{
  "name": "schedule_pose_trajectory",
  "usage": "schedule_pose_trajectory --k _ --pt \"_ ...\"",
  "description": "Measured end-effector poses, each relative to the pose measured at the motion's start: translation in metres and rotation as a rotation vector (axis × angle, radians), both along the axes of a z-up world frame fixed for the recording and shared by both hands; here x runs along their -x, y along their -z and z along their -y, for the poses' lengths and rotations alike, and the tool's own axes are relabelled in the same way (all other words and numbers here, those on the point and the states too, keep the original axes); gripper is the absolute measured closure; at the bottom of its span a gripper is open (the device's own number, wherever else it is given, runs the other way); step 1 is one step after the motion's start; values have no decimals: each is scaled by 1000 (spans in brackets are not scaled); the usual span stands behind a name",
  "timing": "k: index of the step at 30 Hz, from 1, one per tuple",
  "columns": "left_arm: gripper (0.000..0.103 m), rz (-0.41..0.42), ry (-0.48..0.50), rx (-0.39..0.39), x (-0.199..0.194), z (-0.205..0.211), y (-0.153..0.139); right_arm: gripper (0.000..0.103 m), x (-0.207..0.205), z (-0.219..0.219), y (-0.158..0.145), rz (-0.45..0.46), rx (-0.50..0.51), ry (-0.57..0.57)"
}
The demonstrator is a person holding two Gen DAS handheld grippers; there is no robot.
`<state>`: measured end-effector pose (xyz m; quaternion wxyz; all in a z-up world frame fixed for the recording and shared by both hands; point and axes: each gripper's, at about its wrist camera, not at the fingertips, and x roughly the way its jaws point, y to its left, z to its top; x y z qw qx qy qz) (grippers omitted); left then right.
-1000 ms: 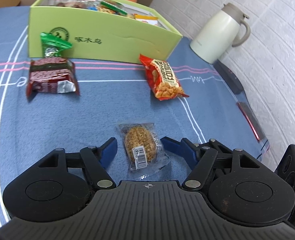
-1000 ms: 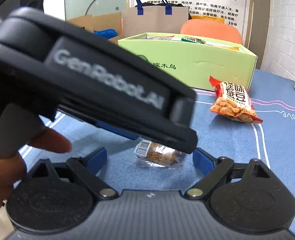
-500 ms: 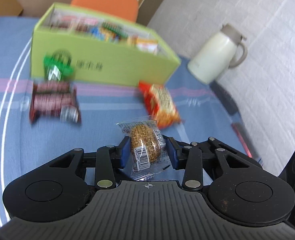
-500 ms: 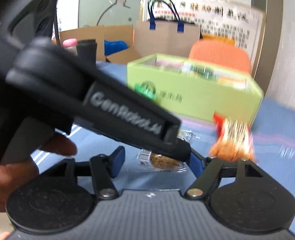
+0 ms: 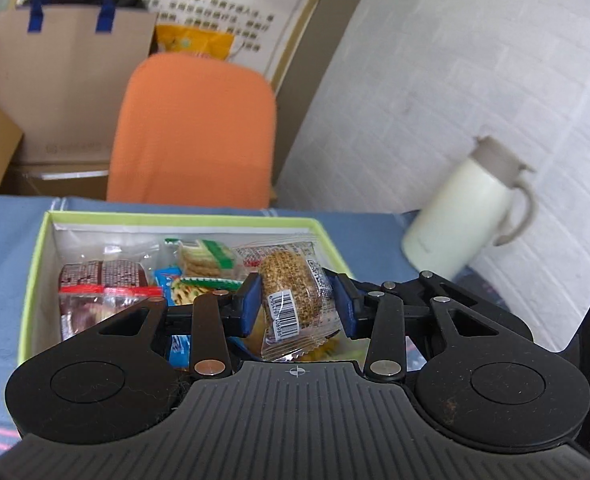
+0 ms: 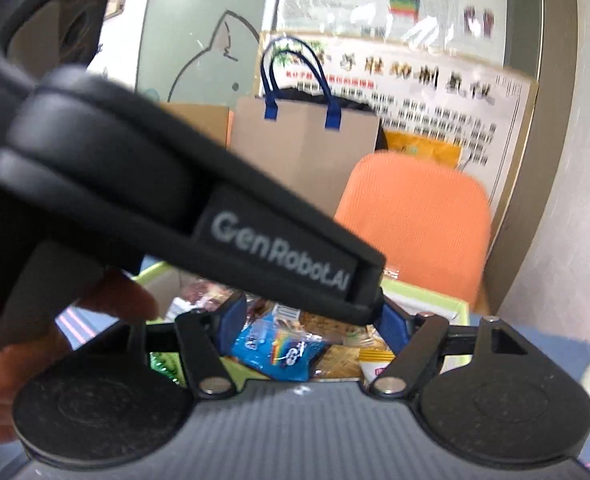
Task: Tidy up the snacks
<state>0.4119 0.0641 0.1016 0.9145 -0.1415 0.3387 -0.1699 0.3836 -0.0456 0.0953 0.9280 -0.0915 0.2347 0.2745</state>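
My left gripper [image 5: 297,306] is shut on a clear-wrapped round brown cake [image 5: 291,292] with a barcode and holds it above the open light green box [image 5: 35,264]. The box holds several snack packs, among them a dark red pack [image 5: 103,280]. My right gripper [image 6: 309,318] is open and empty, just behind the left gripper's black body [image 6: 199,216], which hides much of its view. Under it, the box rim [image 6: 427,294] and a blue snack pack [image 6: 275,350] show in the right wrist view.
A cream thermos jug [image 5: 467,208] stands on the blue tablecloth [image 5: 3,232] right of the box, by the white brick wall. An orange chair [image 5: 195,136] and a brown paper bag [image 5: 67,80] stand behind the table.
My left gripper closed on the cake, lifted it off the cloth and carried it forward over the green box. My right gripper followed toward the box and stayed open.
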Motion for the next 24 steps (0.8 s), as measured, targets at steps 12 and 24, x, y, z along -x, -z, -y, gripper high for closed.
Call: schedule_pose_trajectory --k 12,24 --pt "48 158 -75 -42 24 -41 -12 9 31 32 -20 112 -86 7" --pt "50 -124 -146 23 96 -112 92 10 101 -61 76 -250 -20 -212"
